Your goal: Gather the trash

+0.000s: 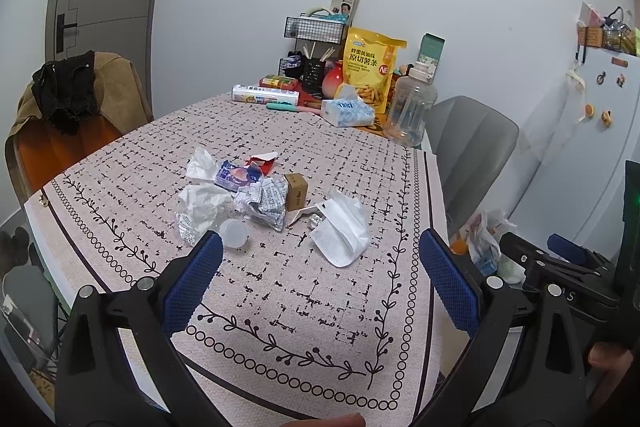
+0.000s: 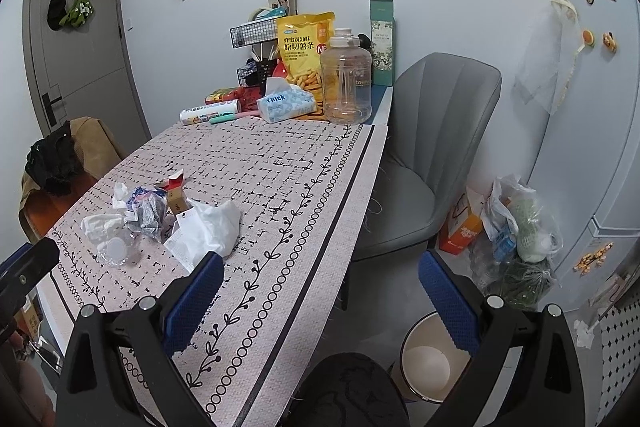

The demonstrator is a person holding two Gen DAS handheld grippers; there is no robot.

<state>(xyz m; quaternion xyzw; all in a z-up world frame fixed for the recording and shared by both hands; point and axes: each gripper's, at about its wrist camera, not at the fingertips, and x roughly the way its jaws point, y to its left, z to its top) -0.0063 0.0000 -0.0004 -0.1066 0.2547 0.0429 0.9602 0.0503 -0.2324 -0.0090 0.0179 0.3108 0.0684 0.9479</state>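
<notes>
My left gripper (image 1: 320,275) hangs wide open above the tablecloth (image 1: 280,307), nothing between its pads. Ahead of it lies the trash: crumpled paper (image 1: 202,203), a small brown box (image 1: 297,190), a white face mask (image 1: 342,231). My right gripper (image 2: 320,291), equally spread and empty, overlooks what seems a bin (image 2: 430,363) on the floor.

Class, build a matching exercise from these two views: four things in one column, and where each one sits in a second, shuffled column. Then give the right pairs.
Things
1. face mask
2. water jug
3. waste bin
4. grey chair

Places
A. far end of the table, beside the yellow snack bag
B. on the floor
C. among the litter on the tablecloth
D. drawn up at the table's side

Pairs: 1-C, 2-A, 3-B, 4-D
</notes>
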